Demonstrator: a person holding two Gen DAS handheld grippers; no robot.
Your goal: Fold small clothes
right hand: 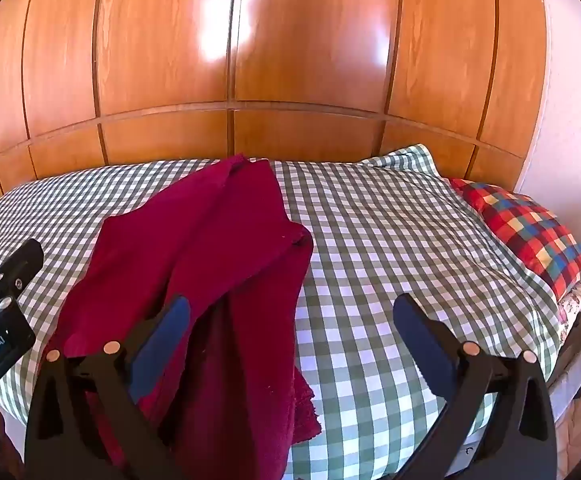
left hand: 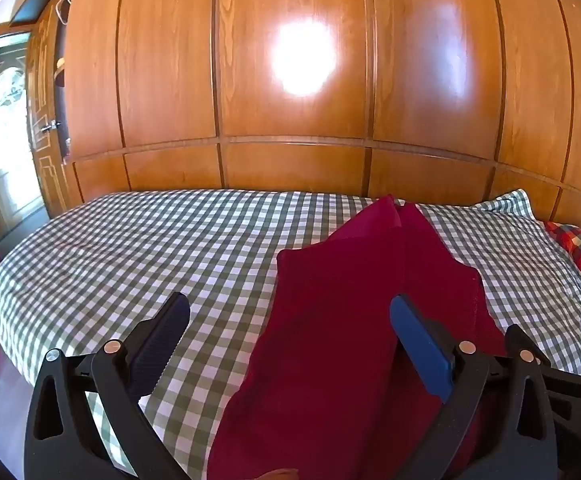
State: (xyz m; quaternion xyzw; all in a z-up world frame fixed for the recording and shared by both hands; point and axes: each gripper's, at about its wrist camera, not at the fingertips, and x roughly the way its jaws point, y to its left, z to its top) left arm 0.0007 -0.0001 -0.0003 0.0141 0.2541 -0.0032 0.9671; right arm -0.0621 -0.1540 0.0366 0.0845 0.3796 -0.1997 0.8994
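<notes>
- A dark red garment is lying lengthwise on the green-and-white checked bedspread, its far end pointing toward the wooden wardrobe behind the bed.
- In the right wrist view the garment is showing two long overlapping panels, with its near edge bunching into a few layers close to the bed's front edge.
- The left gripper is hovering with its jaws spread wide and holding nothing; its left finger is sitting over bare bedspread, and its blue-padded right finger is standing over the red cloth.
- The right gripper is likewise gaping wide and empty; its left finger is overlapping the garment's near right part, and its right finger is hanging over the checked bedspread.
- Whether either gripper is touching the fabric cannot be told.
- The left gripper's body is showing at the left edge of the right wrist view, just beside the garment.
- A red, blue and yellow plaid pillow is resting at the right end of the bed, well apart from the garment.
- No container is showing in either view.
</notes>
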